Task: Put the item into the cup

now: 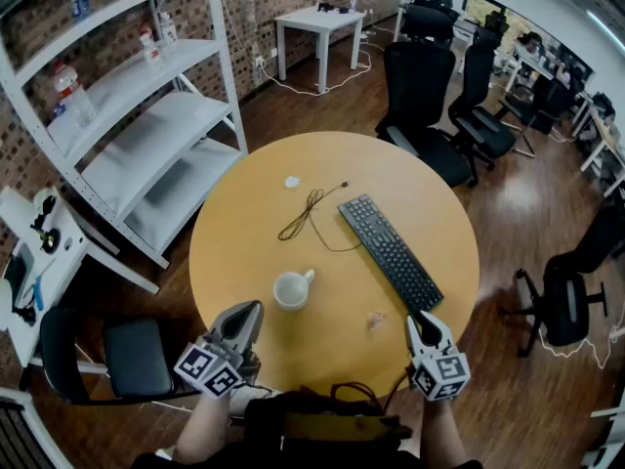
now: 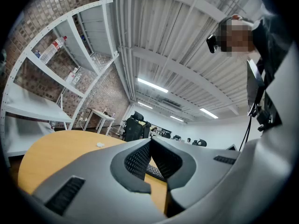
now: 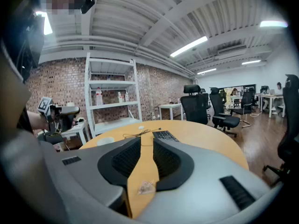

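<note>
A white cup (image 1: 291, 289) stands upright on the round wooden table (image 1: 244, 233), near its front edge. The item, a small clear-wrapped piece (image 1: 375, 320), lies on the table to the right of the cup; in the right gripper view the wrapped piece (image 3: 146, 186) shows low down in the gap between the jaws. My right gripper (image 1: 420, 318) (image 3: 146, 141) hovers just right of and behind it, jaws a narrow gap apart and empty. Near the cup's front left, my left gripper (image 1: 254, 308) (image 2: 150, 143) has its tips together and holds nothing.
A black keyboard (image 1: 391, 252) lies diagonally at the right of the table, a thin black cable (image 1: 311, 211) and a small white scrap (image 1: 292, 181) lie farther back. A white shelf rack (image 1: 146, 125) stands left, office chairs (image 1: 420, 86) behind and right.
</note>
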A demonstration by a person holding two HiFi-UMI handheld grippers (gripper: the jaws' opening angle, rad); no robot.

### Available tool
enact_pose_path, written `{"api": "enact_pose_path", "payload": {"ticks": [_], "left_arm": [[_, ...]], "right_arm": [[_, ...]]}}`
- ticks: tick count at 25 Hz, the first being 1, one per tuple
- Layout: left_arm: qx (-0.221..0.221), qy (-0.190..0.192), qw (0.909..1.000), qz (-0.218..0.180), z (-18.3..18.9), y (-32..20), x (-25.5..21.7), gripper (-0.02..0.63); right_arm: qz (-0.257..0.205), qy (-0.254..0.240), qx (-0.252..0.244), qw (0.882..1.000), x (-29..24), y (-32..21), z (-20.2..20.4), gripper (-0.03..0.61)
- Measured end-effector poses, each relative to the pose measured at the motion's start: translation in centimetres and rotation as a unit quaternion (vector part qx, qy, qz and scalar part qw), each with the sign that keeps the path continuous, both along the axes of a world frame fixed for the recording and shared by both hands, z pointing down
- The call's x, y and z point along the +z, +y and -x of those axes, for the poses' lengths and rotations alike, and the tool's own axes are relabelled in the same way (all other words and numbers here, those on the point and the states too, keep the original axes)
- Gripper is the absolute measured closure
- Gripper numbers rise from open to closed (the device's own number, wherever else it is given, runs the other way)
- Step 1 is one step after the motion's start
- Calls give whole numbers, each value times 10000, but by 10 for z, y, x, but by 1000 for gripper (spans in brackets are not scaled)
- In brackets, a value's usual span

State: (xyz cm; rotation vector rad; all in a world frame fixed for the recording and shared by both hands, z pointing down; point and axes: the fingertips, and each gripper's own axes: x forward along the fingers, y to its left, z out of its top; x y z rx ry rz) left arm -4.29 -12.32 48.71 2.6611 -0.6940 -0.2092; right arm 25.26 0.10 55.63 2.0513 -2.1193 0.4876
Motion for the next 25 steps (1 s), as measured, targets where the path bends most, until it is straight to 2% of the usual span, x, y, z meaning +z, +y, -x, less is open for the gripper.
{"api": "enact_pose_path", "payload": {"ticks": [3, 8, 15, 19, 22, 25], "left_arm": [[-74, -47, 10000, -35, 3, -13, 0, 611], [-224, -145, 9996, 43, 8, -20, 5, 611], [-322, -210, 9990, 234, 11, -14, 12, 611], [-390, -229, 9987, 244, 15, -10, 10, 611], [-467, -254, 9983, 236, 20, -10, 11, 611], [-518, -252, 9981, 225, 24, -10, 11, 611]], "right_arm": [[310, -39, -82, 9995, 12, -15, 10, 491], [1013, 247, -496, 9933, 56, -30, 18, 491], [1980, 509, -1137, 9723, 120, -44, 34, 466], [2375, 551, -1190, 9625, 153, -38, 32, 466], [2457, 532, -1154, 9610, 162, -39, 29, 469], [2379, 642, -1024, 9637, 155, -42, 25, 574]]}}
